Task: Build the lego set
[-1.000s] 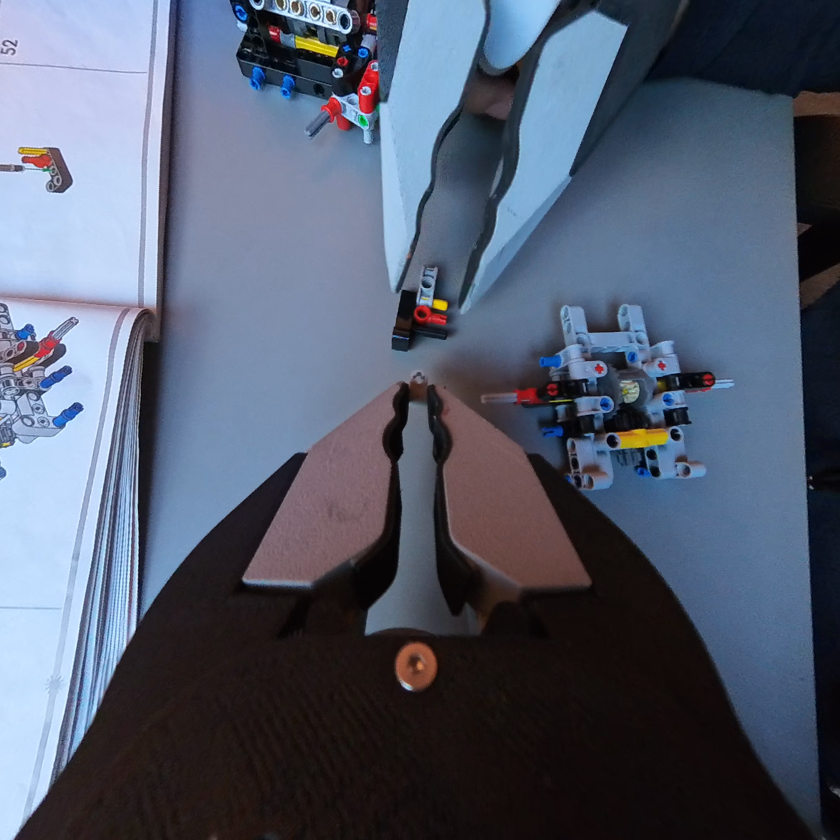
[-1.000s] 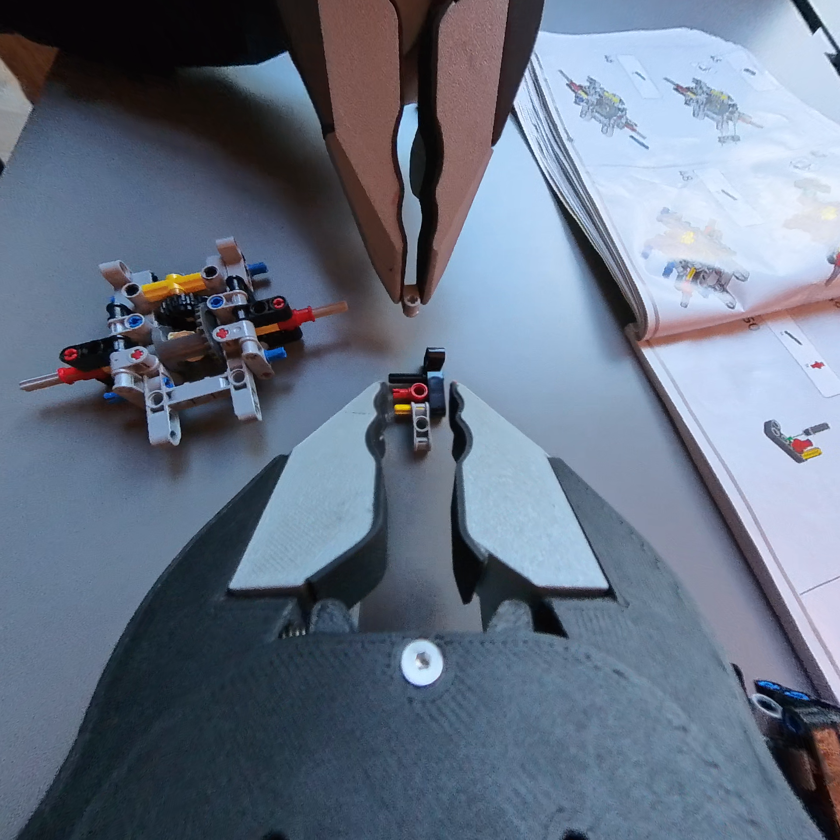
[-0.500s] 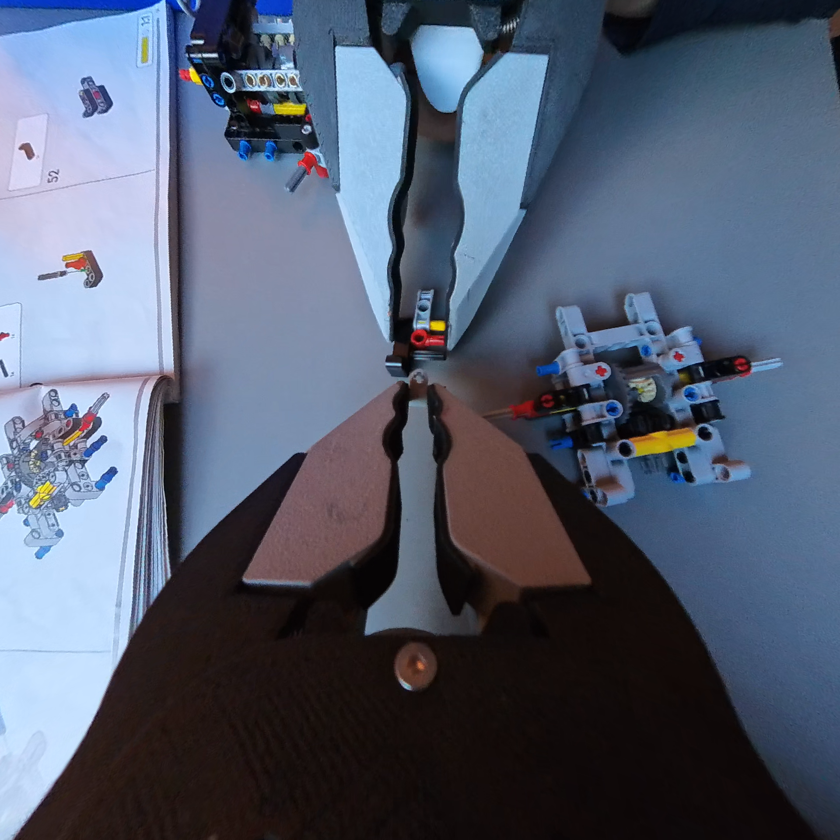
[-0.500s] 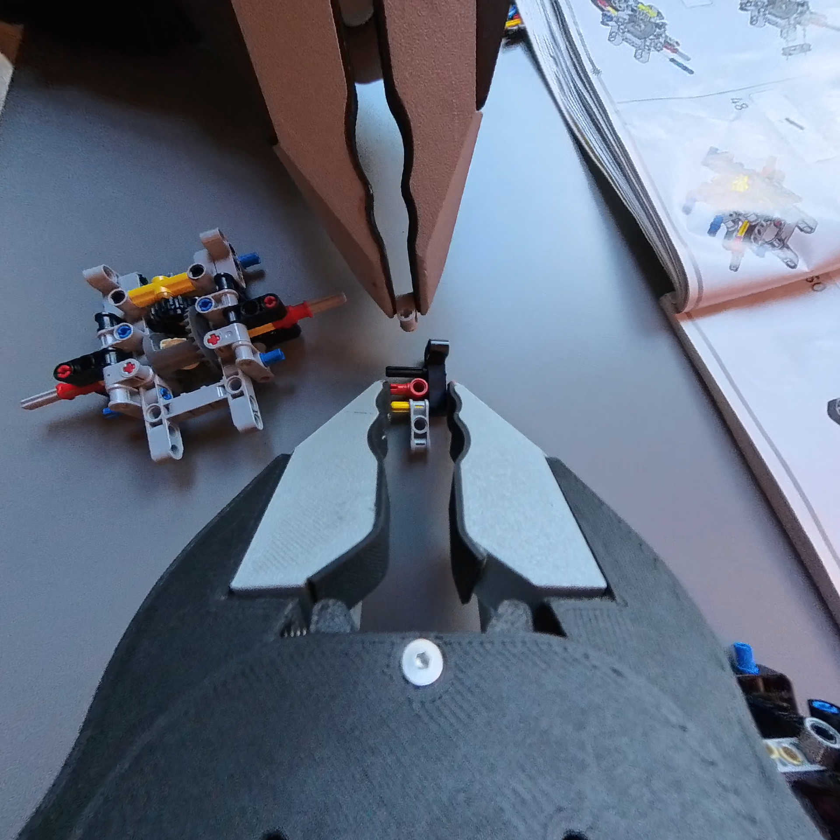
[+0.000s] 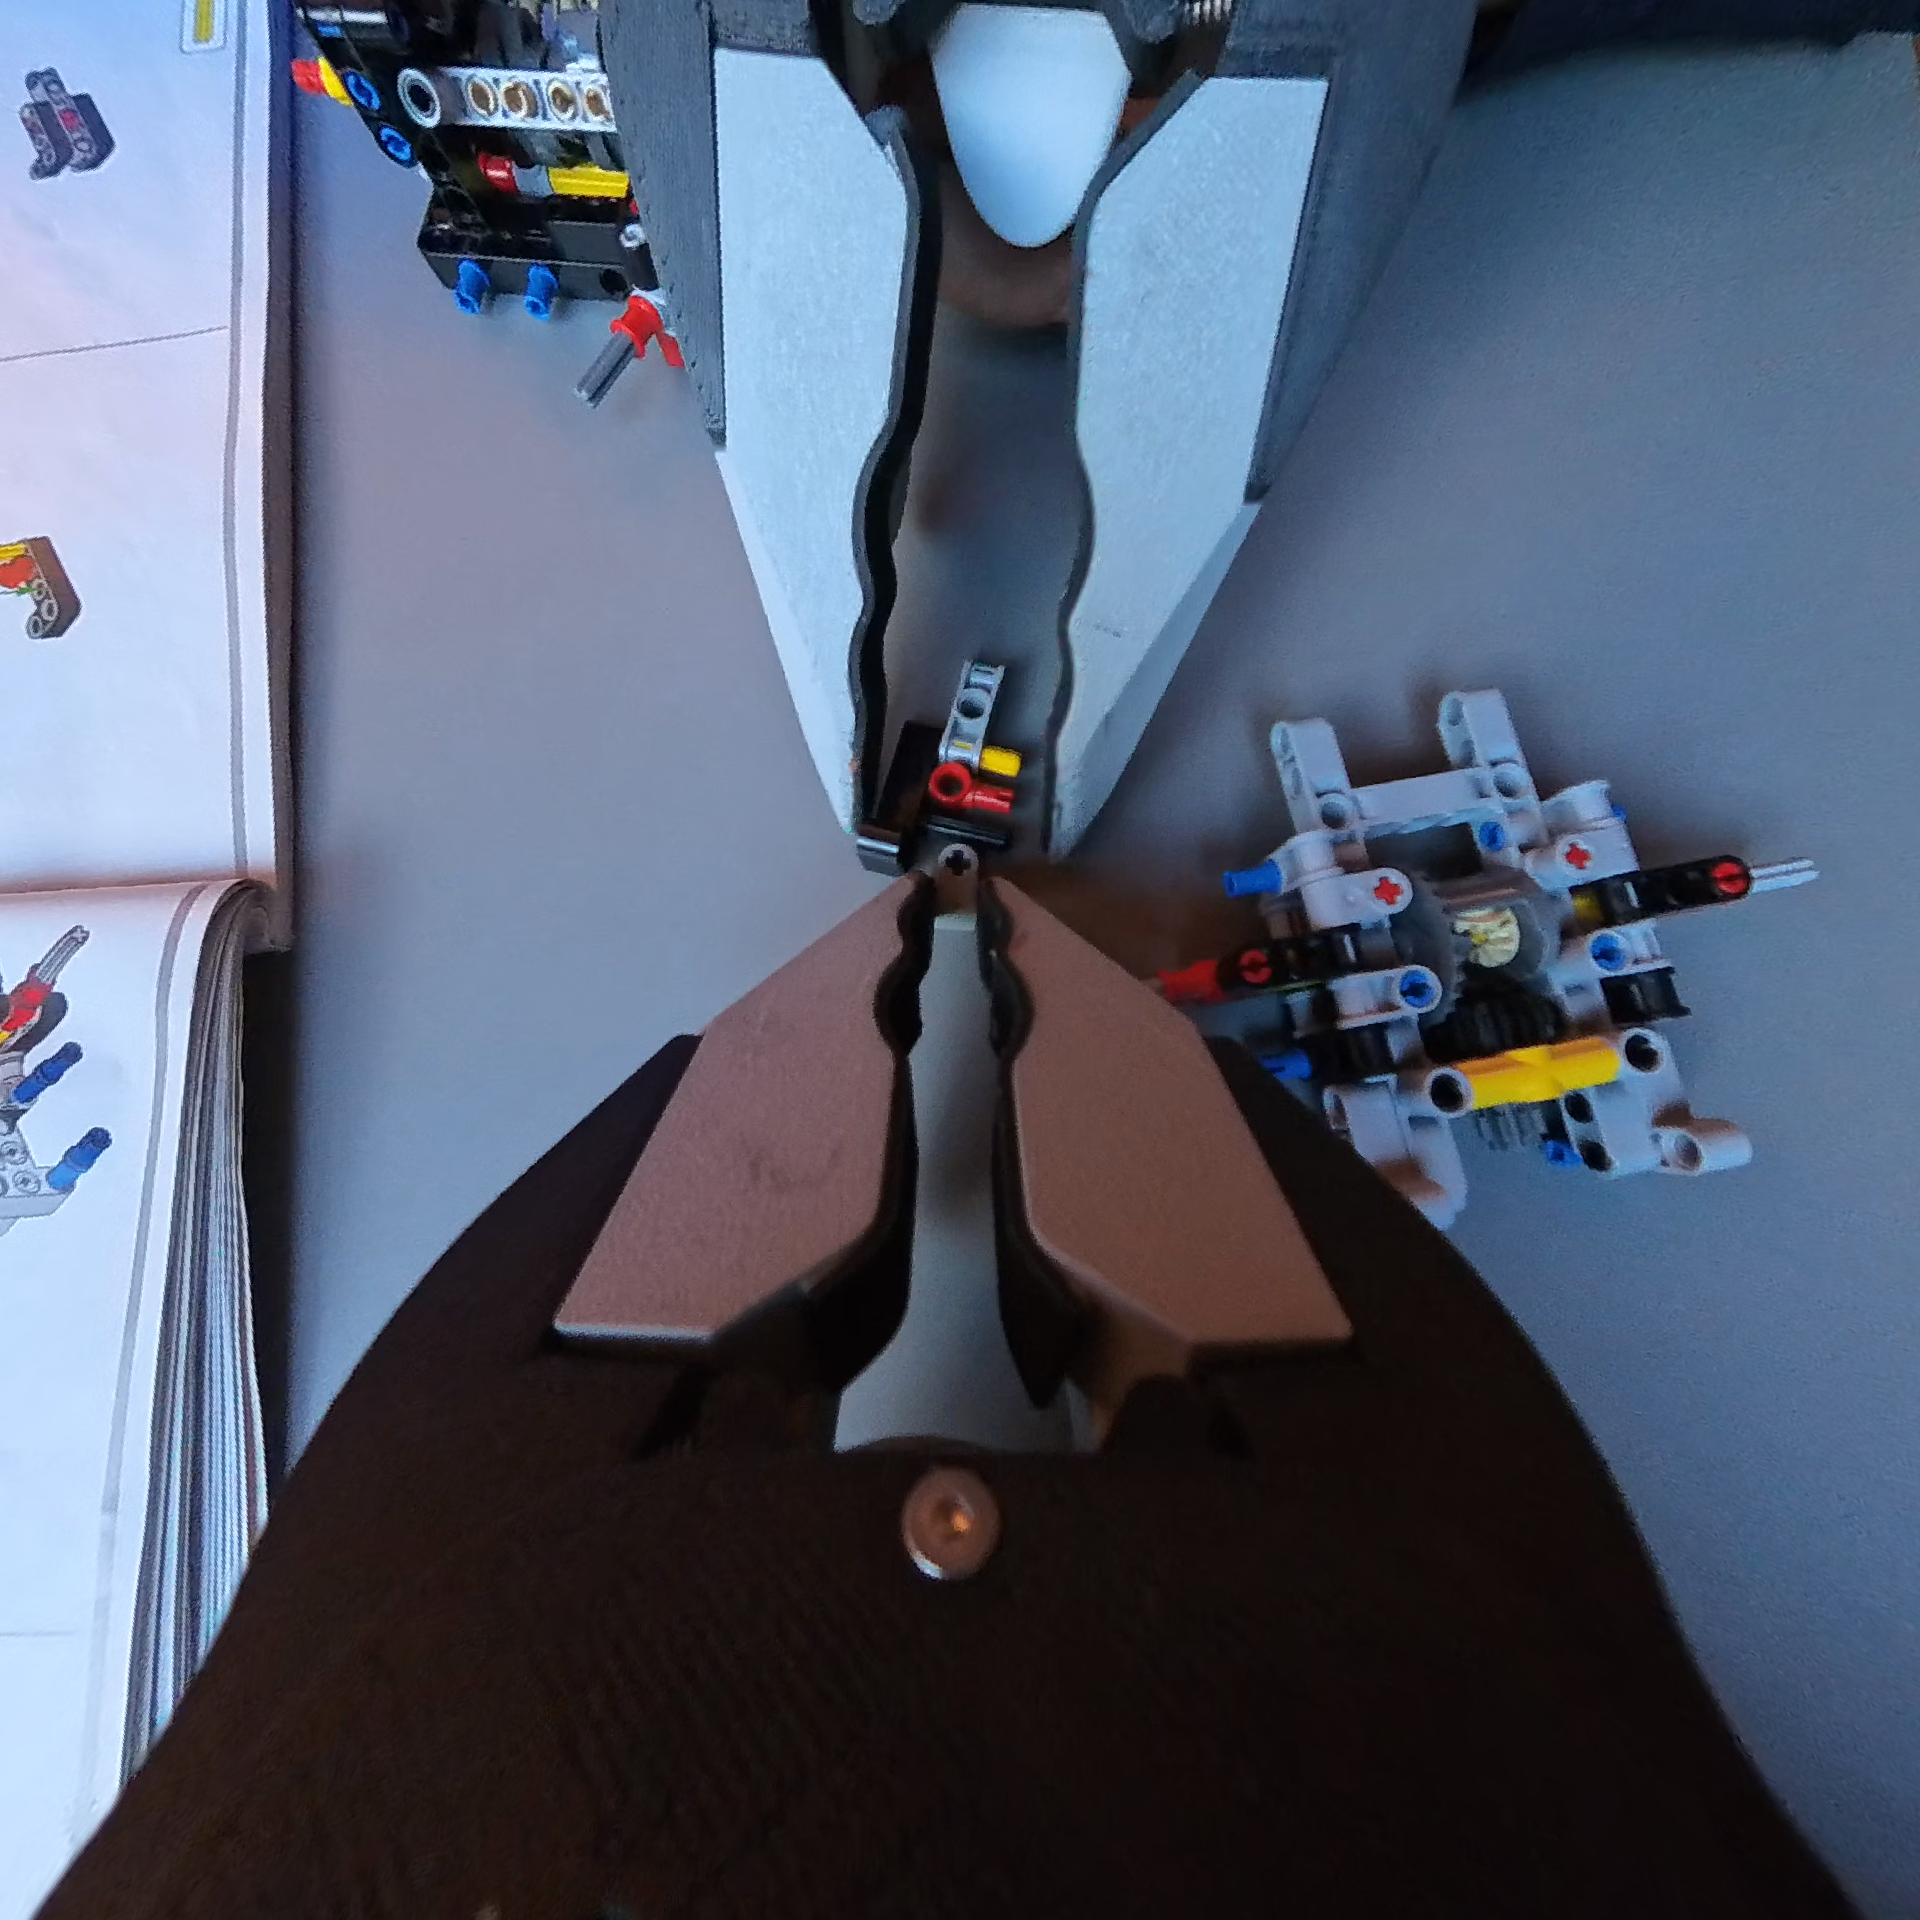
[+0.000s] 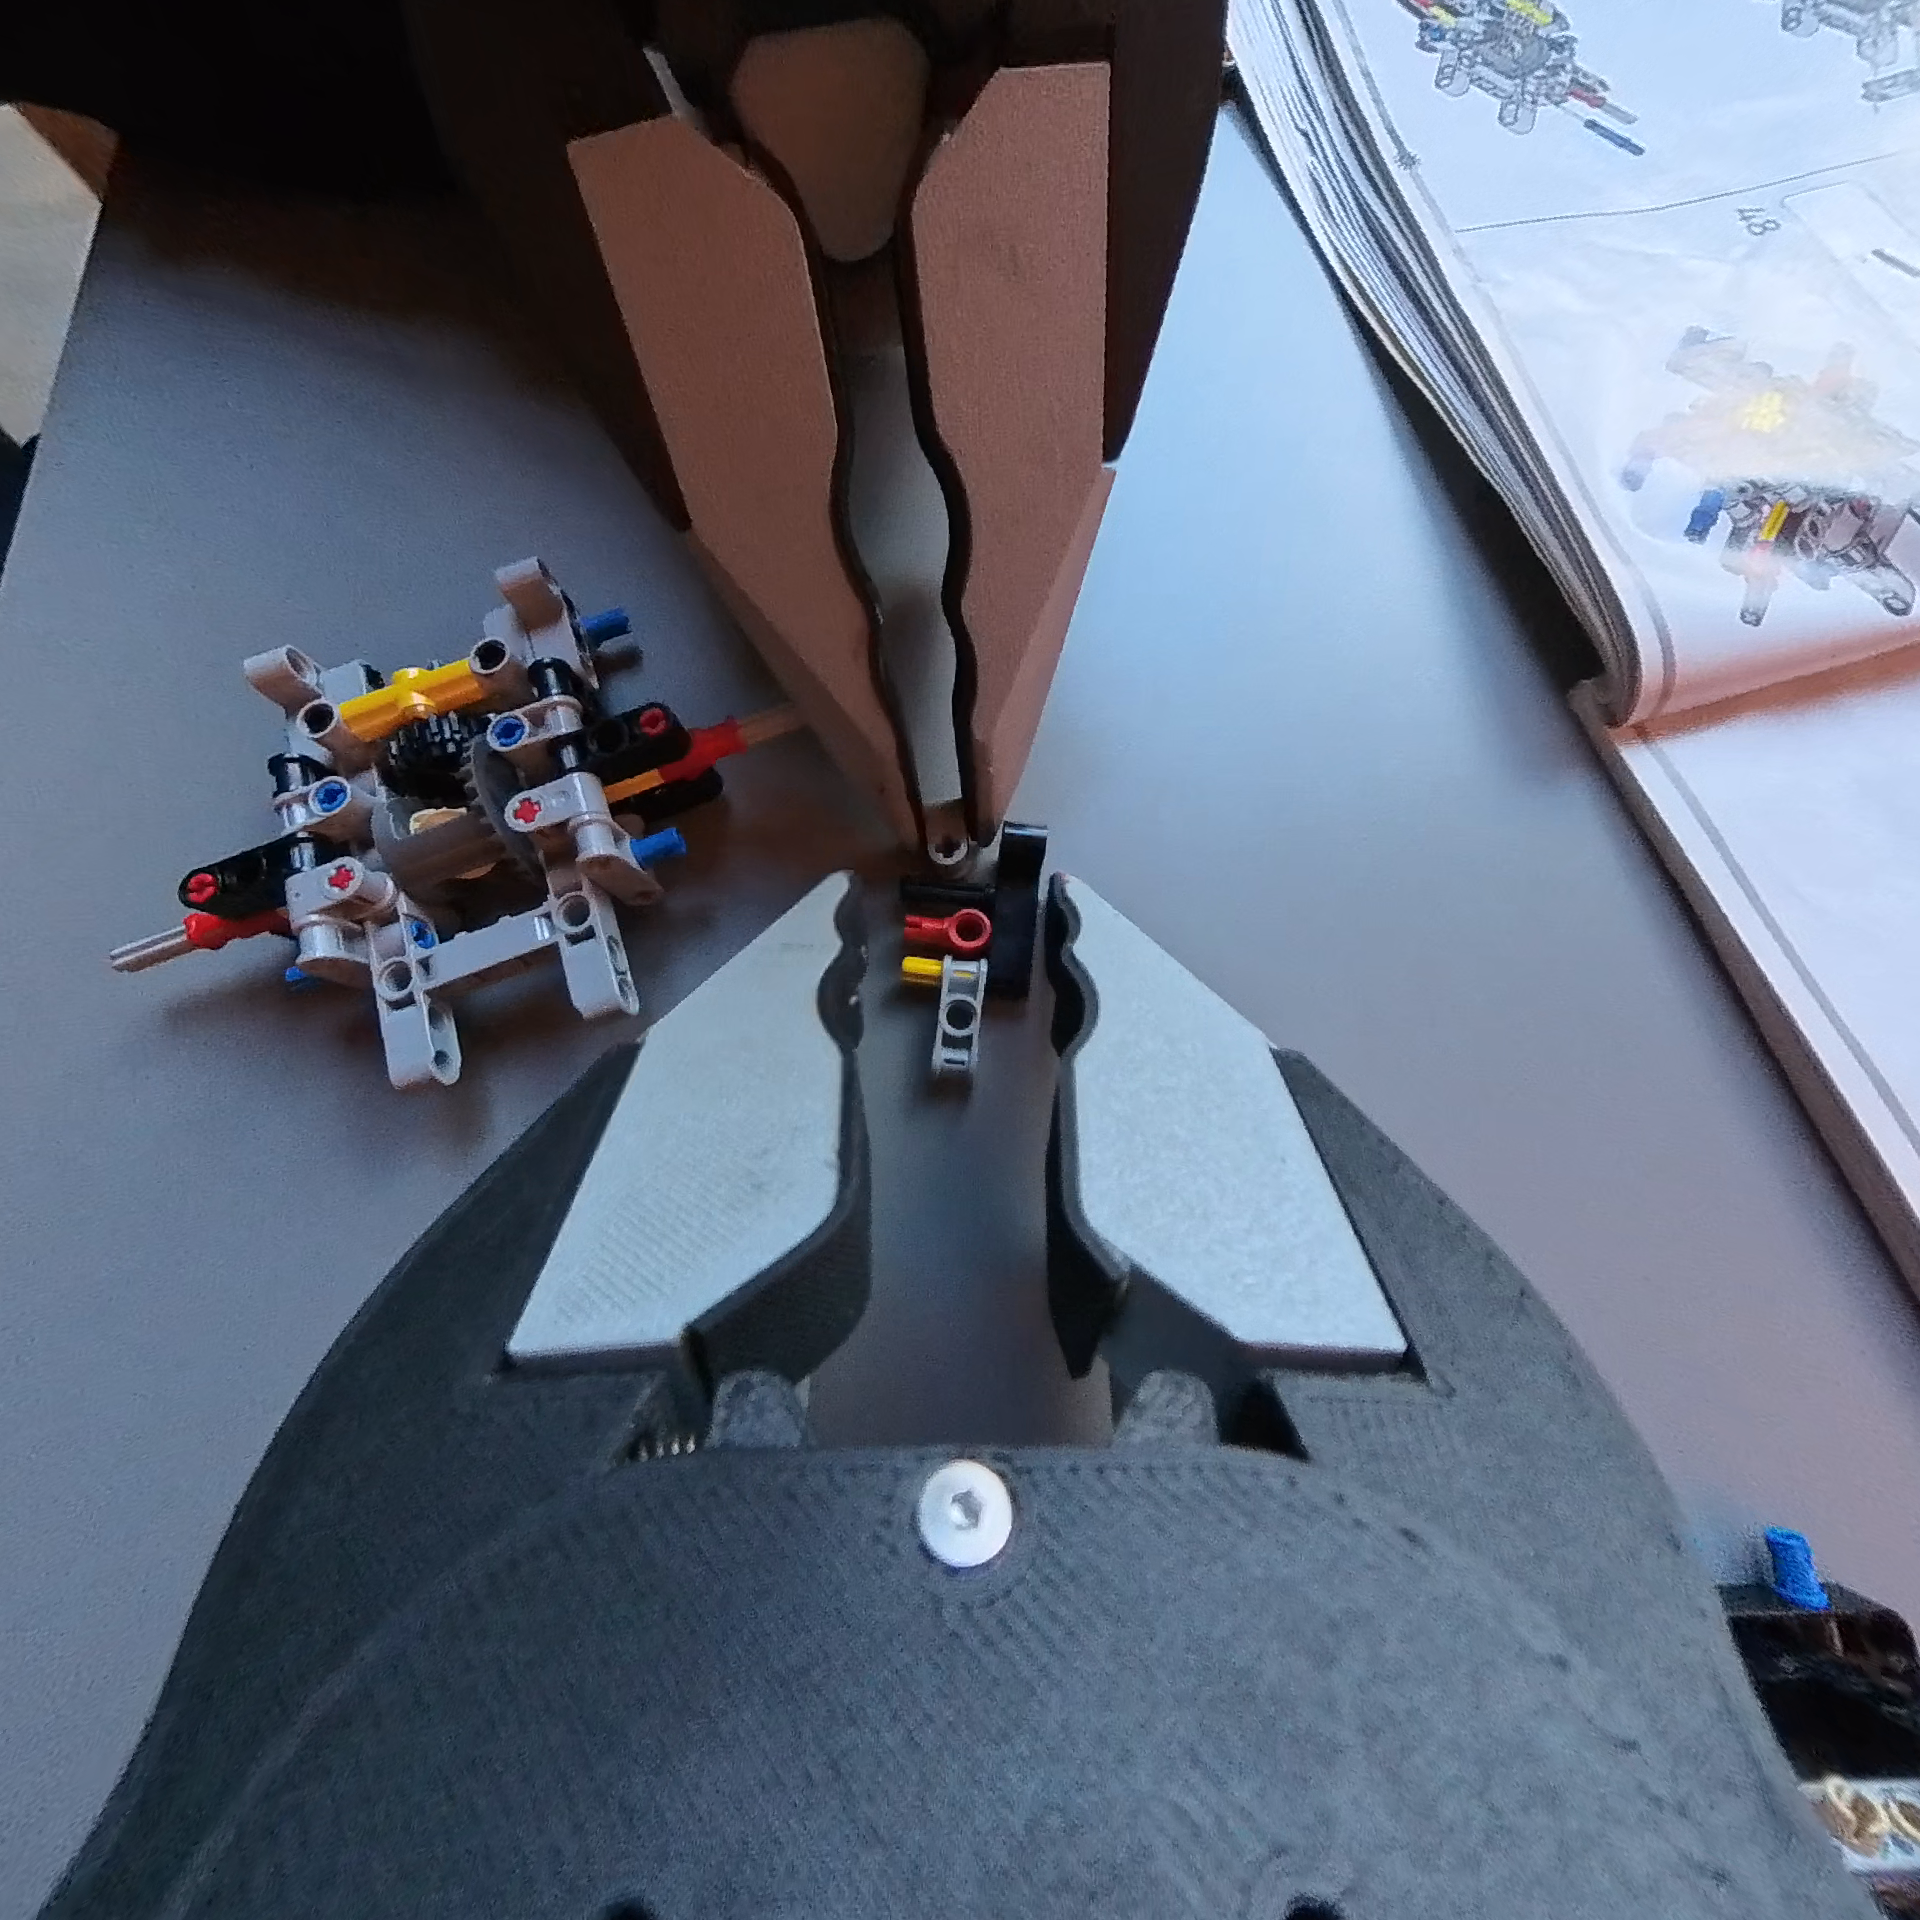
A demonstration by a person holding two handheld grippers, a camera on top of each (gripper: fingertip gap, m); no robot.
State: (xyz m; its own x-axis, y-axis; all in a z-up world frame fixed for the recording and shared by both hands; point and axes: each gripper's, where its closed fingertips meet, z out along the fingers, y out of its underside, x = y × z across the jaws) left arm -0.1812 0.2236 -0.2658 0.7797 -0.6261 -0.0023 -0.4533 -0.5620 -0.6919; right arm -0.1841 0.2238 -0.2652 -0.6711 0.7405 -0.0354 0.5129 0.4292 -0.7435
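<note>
The left gripper [image 5: 957, 873], brown-fingered, has its fingertips clamped on a small grey pin [image 5: 957, 860], whose cross-slotted end pokes out just past the tips. That pin end sits right against the near black edge of the small brick cluster [image 6: 961, 935], touching or very nearly so; I can't tell which.

The small brick cluster is the landmark here: a black L-shaped piece with a red connector, a yellow peg and a light grey link, lying flat on the grey table [image 6: 1299, 727]. The right gripper [image 6: 951, 914], grey-fingered, comes at it from the opposite side, fingers spread apart and straddling it. The black piece lies close against one finger [image 6: 1070, 935]; on the other side a clear strip of table shows between finger and bricks. So the cluster stands between the pads, unpinched.

Off to one side of the cluster rests a larger grey geared assembly [image 6: 436, 800] with red-tipped axles. On the other side, an open instruction booklet [image 6: 1714, 416]. Beyond the right gripper's body, a dark beam build [image 5: 520, 177] with blue pins.
</note>
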